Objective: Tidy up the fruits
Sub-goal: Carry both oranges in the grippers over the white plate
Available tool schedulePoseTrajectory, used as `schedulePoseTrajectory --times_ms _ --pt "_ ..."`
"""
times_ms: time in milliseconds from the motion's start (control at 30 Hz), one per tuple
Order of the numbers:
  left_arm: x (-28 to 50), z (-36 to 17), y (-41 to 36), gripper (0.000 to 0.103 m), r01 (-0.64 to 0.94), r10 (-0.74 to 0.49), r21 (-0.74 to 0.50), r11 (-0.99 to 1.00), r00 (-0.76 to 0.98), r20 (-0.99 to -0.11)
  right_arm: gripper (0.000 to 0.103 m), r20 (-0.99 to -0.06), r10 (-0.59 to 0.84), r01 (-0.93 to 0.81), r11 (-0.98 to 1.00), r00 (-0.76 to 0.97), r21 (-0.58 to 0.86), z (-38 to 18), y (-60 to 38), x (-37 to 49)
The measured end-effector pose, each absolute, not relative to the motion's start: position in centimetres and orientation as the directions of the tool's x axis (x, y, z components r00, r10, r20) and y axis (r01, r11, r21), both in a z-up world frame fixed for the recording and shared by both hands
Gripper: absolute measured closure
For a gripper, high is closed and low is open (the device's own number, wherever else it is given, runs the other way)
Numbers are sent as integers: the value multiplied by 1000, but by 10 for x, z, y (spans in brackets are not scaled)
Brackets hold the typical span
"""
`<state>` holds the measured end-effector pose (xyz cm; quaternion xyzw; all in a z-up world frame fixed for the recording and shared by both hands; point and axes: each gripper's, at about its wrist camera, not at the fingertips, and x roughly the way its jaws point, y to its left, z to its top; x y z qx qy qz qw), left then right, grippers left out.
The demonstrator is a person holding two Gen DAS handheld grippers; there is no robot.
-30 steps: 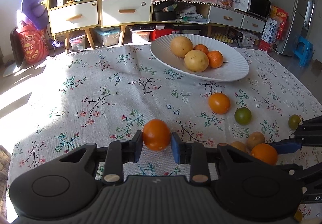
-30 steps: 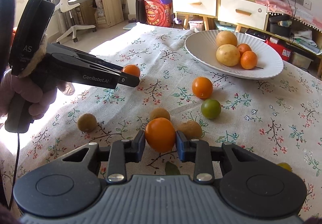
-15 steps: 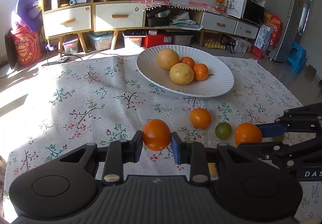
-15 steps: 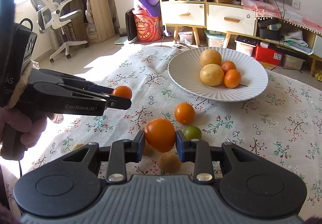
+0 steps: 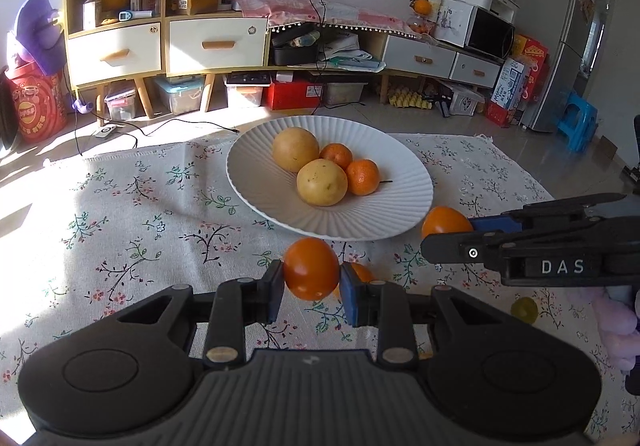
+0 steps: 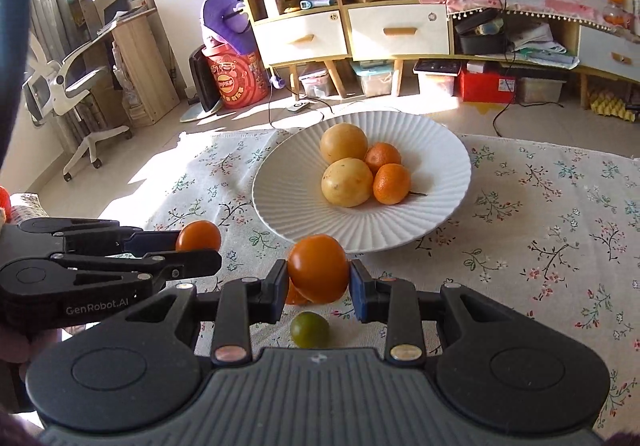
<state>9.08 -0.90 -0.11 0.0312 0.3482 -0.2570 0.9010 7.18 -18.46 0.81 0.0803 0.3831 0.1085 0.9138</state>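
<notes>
My left gripper (image 5: 312, 285) is shut on an orange (image 5: 311, 268) and holds it above the cloth, just short of the white ribbed plate (image 5: 280, 189). The plate holds two yellow fruits and two small oranges. My right gripper (image 6: 319, 288) is shut on another orange (image 6: 318, 268), also above the cloth near the plate's (image 6: 448, 161) front rim. Each gripper shows in the other's view: the right one (image 5: 448, 234) with its orange (image 5: 444, 219), the left one (image 6: 200, 246) with its orange (image 6: 199, 235).
A third orange (image 6: 294, 296) and a green fruit (image 6: 309, 329) lie on the floral tablecloth below my right gripper. A small yellow-green fruit (image 5: 524, 310) lies at the right. Shelves, drawers and boxes stand beyond the table's far edge.
Both grippers have moved forward toward the plate, each still holding its orange. The plate now sits much closer; the loose fruits have dropped below and behind the fingers.
</notes>
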Motion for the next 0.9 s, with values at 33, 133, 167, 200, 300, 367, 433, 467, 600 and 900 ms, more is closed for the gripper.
schedulePoseTrajectory --times_ms 33,133,167,200,300,367,433,467,600,900 --pt "92 -1 -12 83 483 -440 -123 867 626 -644 74 -683 257 -125 964 683 236 8 -187 74" --pt "96 0 -19 83 479 -437 -122 869 629 -643 74 -689 246 -105 965 682 241 6 -190 80" --pt "97 0 -21 83 479 -437 -120 870 632 -641 74 -690 244 -99 965 682 243 6 -191 82" --pt "98 1 -22 83 478 -435 -118 870 635 -638 74 -691 242 -95 965 681 244 6 -192 84" --pt "104 3 -29 83 474 -436 -125 872 634 -639 74 -692 243 -84 963 679 255 6 -195 90" --pt "108 3 -35 83 482 -430 -106 870 635 -641 74 -691 248 -77 960 679 269 6 -199 95" --pt "112 2 -42 83 493 -430 -96 865 628 -648 74 -691 261 -69 954 675 292 5 -202 99" --pt "114 2 -45 83 496 -431 -95 863 625 -650 74 -691 267 -64 950 671 305 4 -205 103" --pt "123 -3 -56 83 514 -432 -82 854 612 -663 74 -697 275 -45 943 662 330 -1 -209 111" --pt "145 -16 -70 83 502 -431 -115 857 580 -691 74 -715 254 -19 948 651 319 -8 -214 119"
